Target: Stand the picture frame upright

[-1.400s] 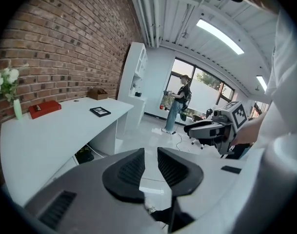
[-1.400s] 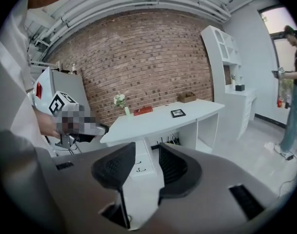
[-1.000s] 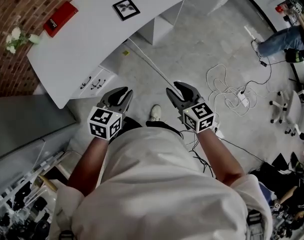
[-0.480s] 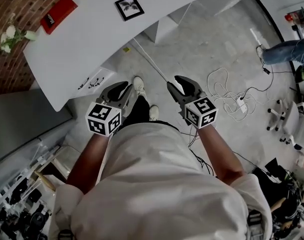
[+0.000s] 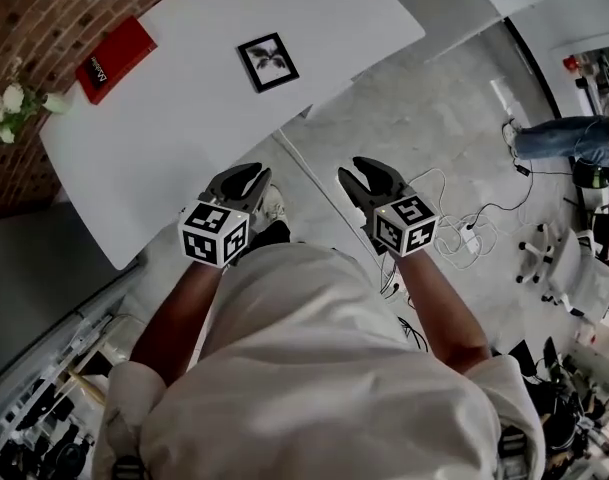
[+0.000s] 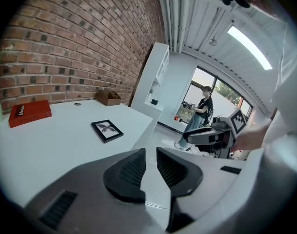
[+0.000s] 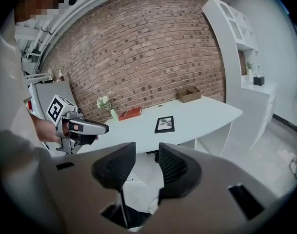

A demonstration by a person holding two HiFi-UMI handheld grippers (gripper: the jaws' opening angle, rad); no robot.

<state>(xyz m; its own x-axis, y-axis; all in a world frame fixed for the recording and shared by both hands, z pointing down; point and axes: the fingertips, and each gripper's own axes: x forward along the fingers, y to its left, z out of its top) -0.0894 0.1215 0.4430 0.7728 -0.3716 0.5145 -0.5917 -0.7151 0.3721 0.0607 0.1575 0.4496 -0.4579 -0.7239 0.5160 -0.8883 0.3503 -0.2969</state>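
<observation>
The black picture frame (image 5: 267,62) lies flat on the white table (image 5: 184,128), face up, with a dark leaf print. It also shows in the left gripper view (image 6: 107,130) and the right gripper view (image 7: 165,124). My left gripper (image 5: 242,180) hangs over the table's near edge, well short of the frame. Its jaws (image 6: 149,152) have just closed a little but still stand apart with nothing between them. My right gripper (image 5: 364,178) is over the floor to the right of the table, open and empty (image 7: 147,150).
A red book (image 5: 115,56) and a vase of white flowers (image 5: 9,108) sit at the table's far left by the brick wall. A cardboard box (image 6: 108,97) stands at the far end. Cables (image 5: 464,218) trail over the floor on the right, near a seated person (image 5: 564,138).
Both grippers have moved forward toward the table, which with the frame has come closer in the head view. The left gripper now reaches the table's edge.
</observation>
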